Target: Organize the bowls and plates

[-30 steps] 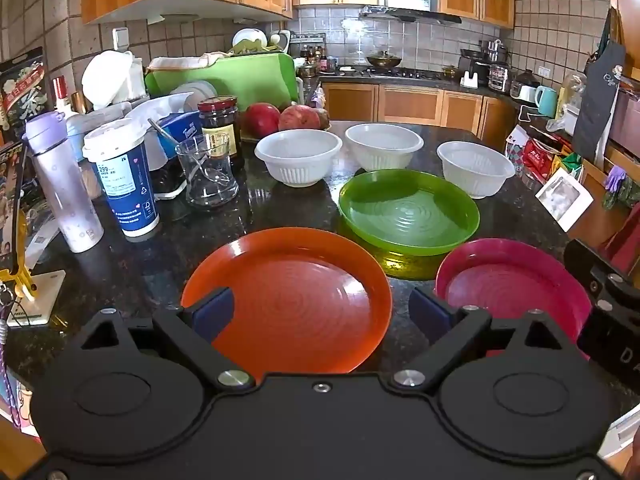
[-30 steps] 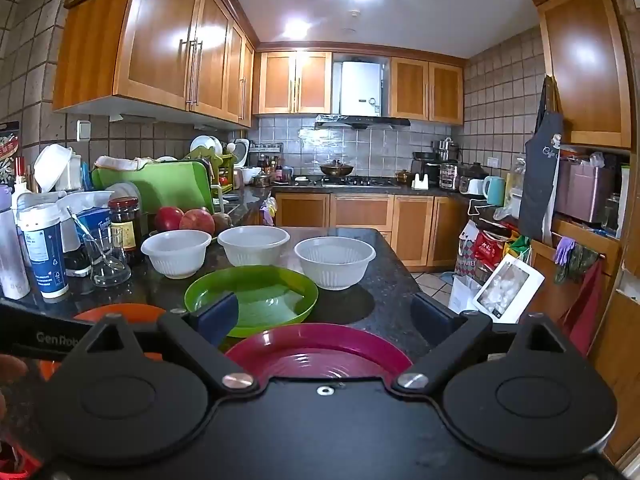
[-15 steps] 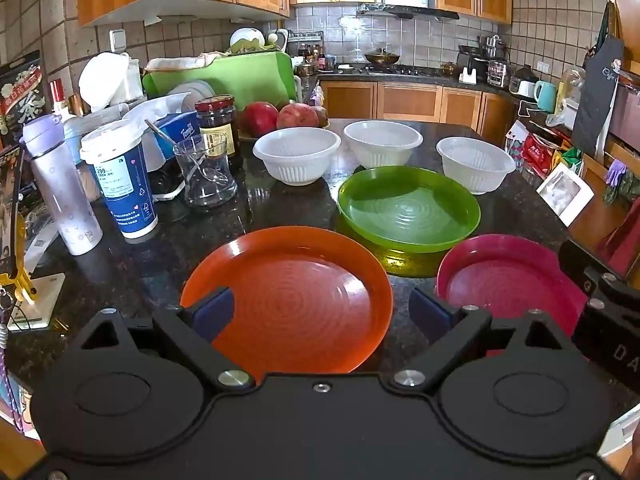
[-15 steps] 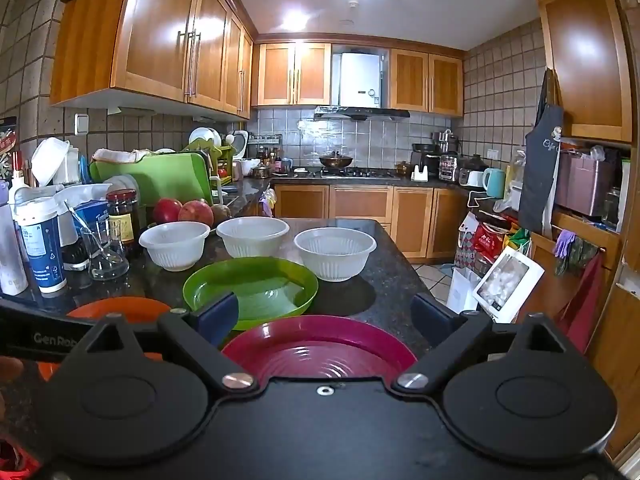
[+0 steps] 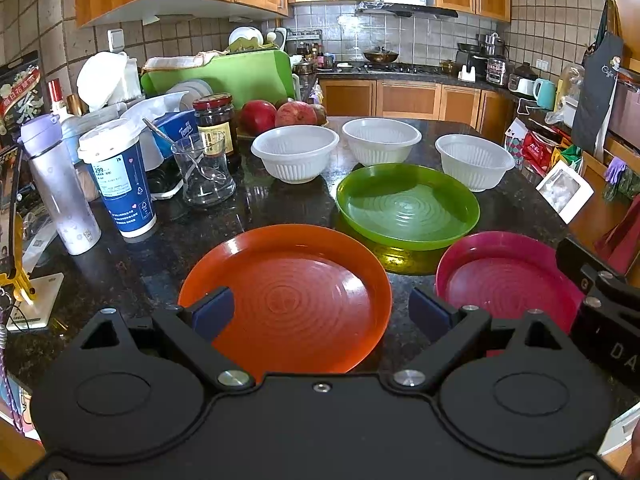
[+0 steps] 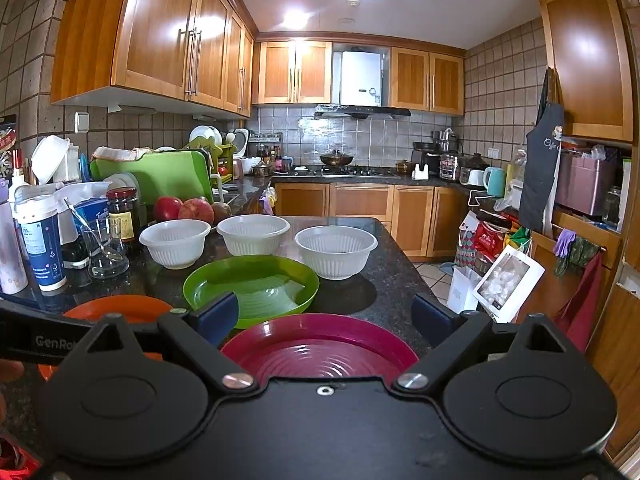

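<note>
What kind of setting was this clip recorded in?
A lived-in home kitchen, most likely: wooden wall cabinets, a gas hob with a dark pan under a range hood, and a dark granite counter crowded with plastic plates, bowls and groceries.

This is a home kitchen: wooden wall cabinets [image 6: 168, 36] above a tiled backsplash [image 6: 360, 136], a gas hob [image 6: 360, 172] under an extractor hood [image 6: 362, 111], a dish rack [image 6: 212, 152], an apron [image 6: 542, 168] hanging up, and a dark stone surface [image 5: 248, 204] crowded with plastic bowls, plates, jars and fruit.

Dark granite counter [image 5: 280, 208] carries three plates [image 5: 292, 296], three bowls [image 5: 294, 152], clutter.
</note>
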